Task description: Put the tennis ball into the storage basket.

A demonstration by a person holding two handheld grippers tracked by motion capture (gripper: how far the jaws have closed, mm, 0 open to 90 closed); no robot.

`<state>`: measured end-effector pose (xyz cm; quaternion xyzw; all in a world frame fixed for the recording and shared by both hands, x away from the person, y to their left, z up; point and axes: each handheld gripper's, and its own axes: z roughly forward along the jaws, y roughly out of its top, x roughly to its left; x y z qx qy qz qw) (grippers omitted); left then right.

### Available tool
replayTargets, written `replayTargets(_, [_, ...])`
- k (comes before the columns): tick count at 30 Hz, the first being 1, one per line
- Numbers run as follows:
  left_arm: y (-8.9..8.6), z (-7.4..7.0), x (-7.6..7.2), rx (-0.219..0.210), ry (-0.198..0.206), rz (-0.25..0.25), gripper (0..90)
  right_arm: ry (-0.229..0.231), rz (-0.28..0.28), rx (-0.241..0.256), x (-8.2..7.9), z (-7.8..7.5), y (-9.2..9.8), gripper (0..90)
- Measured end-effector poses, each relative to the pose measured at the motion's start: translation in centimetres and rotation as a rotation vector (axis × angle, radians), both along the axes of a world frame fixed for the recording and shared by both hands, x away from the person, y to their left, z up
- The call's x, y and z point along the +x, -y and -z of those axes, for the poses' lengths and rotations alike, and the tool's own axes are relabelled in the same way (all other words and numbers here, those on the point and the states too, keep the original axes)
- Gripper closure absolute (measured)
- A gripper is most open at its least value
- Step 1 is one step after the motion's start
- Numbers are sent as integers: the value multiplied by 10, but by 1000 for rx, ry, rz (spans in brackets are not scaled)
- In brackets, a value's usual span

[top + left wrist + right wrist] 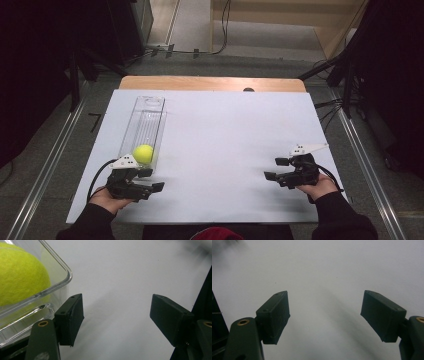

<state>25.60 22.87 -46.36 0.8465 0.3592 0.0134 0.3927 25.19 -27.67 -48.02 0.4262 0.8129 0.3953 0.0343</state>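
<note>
While the ball [143,153] fills the tray's [150,102] near end, white board [225,145] spreads right.

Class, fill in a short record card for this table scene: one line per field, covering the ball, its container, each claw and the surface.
Ball: yellow tennis ball, inside the container at its near end
Container: long clear plastic tray, lying on the table's left side
Left claw: open, holding nothing, just beside the tray's near corner
Right claw: open, holding nothing, over bare surface
Surface: white table
</note>
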Motion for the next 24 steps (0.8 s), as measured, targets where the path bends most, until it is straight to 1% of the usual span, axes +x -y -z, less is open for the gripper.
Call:
replayTargets(8, [0, 1, 1, 0, -1, 1, 277, 7, -17, -1, 1, 1, -3, 209])
replayTargets(24, [0, 0, 0, 0, 0, 2, 278, 13, -12, 4, 1, 0, -1, 208])
